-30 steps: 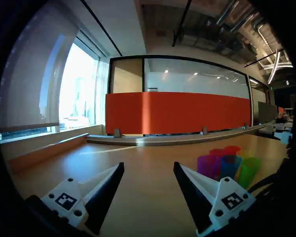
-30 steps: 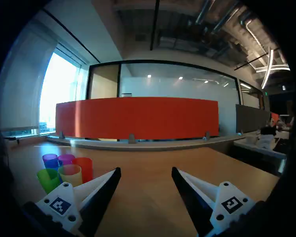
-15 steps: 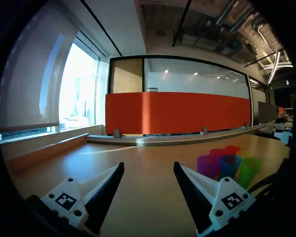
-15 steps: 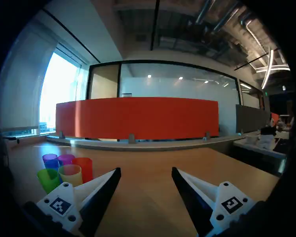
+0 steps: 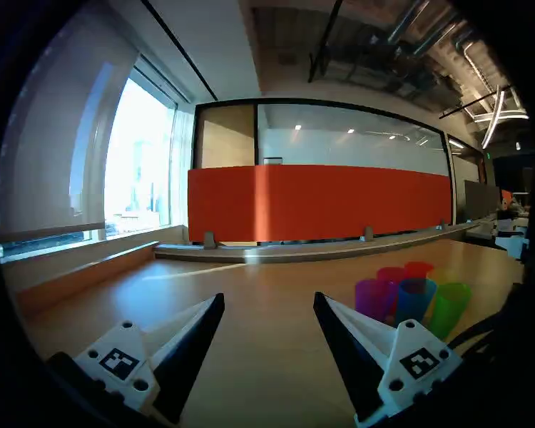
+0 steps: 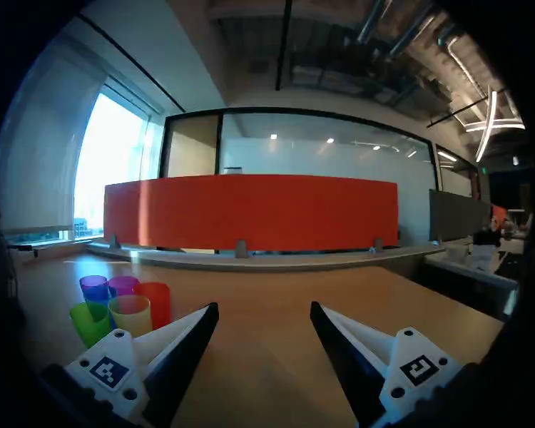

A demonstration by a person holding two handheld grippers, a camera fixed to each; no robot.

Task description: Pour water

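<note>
A cluster of coloured plastic cups stands on the wooden table (image 5: 267, 342). In the left gripper view they sit right of centre: a purple cup (image 5: 372, 297), a blue cup (image 5: 415, 298), a green cup (image 5: 449, 307) and a red cup (image 5: 417, 269). In the right gripper view they sit at the lower left: a green cup (image 6: 87, 322), a yellow cup (image 6: 130, 314), a red cup (image 6: 154, 302) and a blue cup (image 6: 95, 292). My left gripper (image 5: 267, 310) is open and holds nothing. My right gripper (image 6: 264, 317) is open too, with the cups off to its left.
An orange divider panel (image 5: 317, 202) runs along the table's far edge. Bright windows (image 5: 135, 171) line the left wall. Further desks with objects stand at the far right (image 6: 481, 253).
Both views have shifted very slightly; the cups sit a touch lower and farther right in the right gripper view. Both grippers stay open.
</note>
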